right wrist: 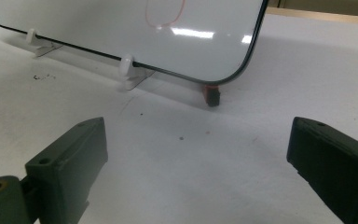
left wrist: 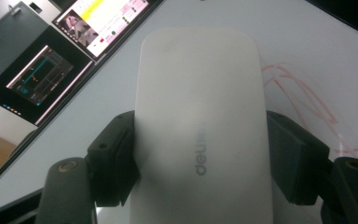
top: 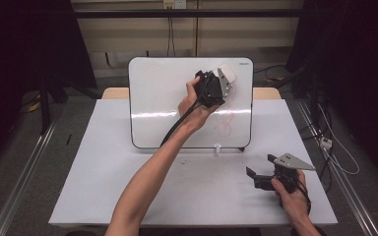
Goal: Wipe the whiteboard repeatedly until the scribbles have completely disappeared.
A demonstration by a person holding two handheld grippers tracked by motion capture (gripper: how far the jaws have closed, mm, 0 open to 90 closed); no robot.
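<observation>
Two claws are in use, and the whiteboard serves as the reference for all positions. The board stands tilted on small white feet at the far middle of the tabletop. The left claw is raised against the upper right area of the board face and pinches a white eraser across its width, one black jaw on each long side. In the left gripper view the eraser lies flat toward the board surface, with faint red marker lines just beside its right edge. In the high view more red scribbles sit below the eraser, toward the lower right of the board.

The step in hand appears to be wiping the red marks off. To do it well:

1. Keep the eraser face flat on the board; a tilted pad cleans only a narrow strip.
2. Sweep down over the scribbles in overlapping passes.
3. Press lightly, since the board rests on feet and may slide or tip backward.

The right claw rests low on the tabletop in front of the lower right corner of the board, jaws spread and holding nothing. It is near enough to brace the board edge if the board shifts.
</observation>
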